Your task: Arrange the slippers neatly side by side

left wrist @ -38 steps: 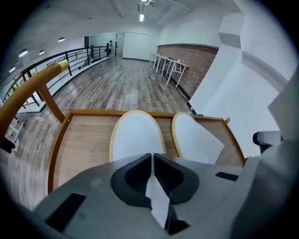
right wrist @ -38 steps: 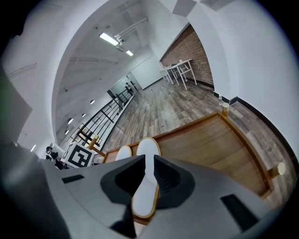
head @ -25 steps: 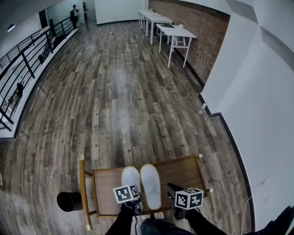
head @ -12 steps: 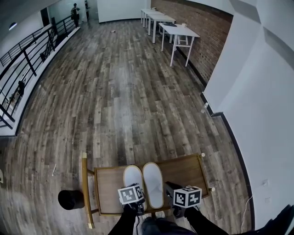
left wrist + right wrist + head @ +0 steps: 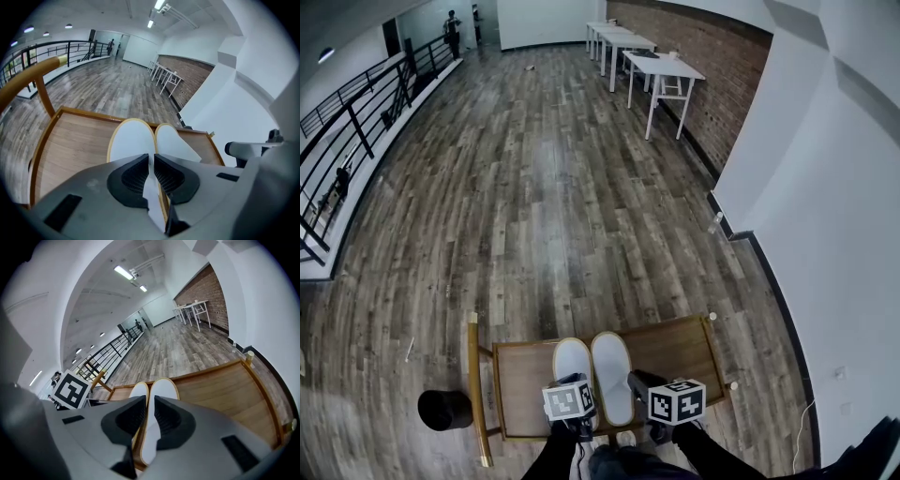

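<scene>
Two white slippers with tan edging lie side by side, toes away from me, on a rimmed wooden table [image 5: 675,343]. The left slipper [image 5: 570,359] touches the right slipper [image 5: 612,367] along their inner edges. My left gripper [image 5: 570,394] hovers over the left slipper's heel, jaws shut with only a slit between them. My right gripper [image 5: 638,382] sits just right of the right slipper's heel, also shut. In the left gripper view both slippers [image 5: 131,139] [image 5: 174,143] show beyond the gripper [image 5: 151,161]. The right gripper view shows the pair [image 5: 138,391] [image 5: 162,387] past its gripper [image 5: 149,404].
A black round bin [image 5: 441,410] stands on the floor left of the table. A white wall [image 5: 825,234] runs along the right. White tables [image 5: 661,66] stand far off by a brick wall, and a black railing [image 5: 356,122] lines the left.
My right gripper has shifted left, closer to the right slipper's heel. My left gripper has edged slightly right. The slippers have stayed in place on the table.
</scene>
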`<state>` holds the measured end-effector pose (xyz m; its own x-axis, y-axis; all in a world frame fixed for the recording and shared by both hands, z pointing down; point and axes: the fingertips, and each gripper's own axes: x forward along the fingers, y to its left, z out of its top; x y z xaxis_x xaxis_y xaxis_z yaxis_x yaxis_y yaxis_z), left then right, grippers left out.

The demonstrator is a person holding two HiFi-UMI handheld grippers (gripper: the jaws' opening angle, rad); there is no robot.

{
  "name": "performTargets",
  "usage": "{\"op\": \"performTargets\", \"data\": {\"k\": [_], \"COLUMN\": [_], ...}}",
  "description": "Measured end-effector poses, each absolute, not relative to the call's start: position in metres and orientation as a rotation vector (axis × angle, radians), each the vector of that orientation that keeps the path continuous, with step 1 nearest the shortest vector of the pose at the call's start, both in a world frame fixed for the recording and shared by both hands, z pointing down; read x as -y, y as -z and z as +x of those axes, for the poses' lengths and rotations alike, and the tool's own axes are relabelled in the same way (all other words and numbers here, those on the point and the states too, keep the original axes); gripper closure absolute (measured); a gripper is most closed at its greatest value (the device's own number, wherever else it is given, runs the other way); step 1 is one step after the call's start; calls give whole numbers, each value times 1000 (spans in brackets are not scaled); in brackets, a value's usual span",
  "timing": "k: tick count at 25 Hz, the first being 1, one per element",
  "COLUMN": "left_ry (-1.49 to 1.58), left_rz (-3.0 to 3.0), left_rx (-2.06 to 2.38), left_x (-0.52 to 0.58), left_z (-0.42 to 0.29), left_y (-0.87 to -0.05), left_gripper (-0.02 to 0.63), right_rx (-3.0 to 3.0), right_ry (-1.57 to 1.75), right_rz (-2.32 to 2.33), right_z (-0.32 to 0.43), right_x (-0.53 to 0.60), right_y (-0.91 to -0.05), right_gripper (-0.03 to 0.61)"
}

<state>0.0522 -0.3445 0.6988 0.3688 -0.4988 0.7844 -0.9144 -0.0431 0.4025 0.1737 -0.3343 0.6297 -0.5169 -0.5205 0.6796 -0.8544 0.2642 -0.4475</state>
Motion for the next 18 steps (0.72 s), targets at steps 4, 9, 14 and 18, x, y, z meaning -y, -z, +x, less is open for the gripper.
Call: {"op": "performTargets", "data": {"k": [4,9,14,18], "left_ry": [-586,-535,-402,-356], "left_rz": [1816,1850,1812,1815], "left_rx": [1377,1510,1698,1746], "left_x": [347,346,341,334], "left_z": [52,44,20,14], "left_y": [-674,-647,-619,-600], "left_gripper": [600,600,600,600], "right_rx": [2163,2192,2209,2226], "right_ry": [-1116,-1089,-989,-908], "right_rz": [1237,1200,1255,1275], "right_z": [167,151,148,140], "right_x": [335,337,343,345], "right_y": [-627,-621,-610,-597], "right_gripper": [540,540,540,540]}}
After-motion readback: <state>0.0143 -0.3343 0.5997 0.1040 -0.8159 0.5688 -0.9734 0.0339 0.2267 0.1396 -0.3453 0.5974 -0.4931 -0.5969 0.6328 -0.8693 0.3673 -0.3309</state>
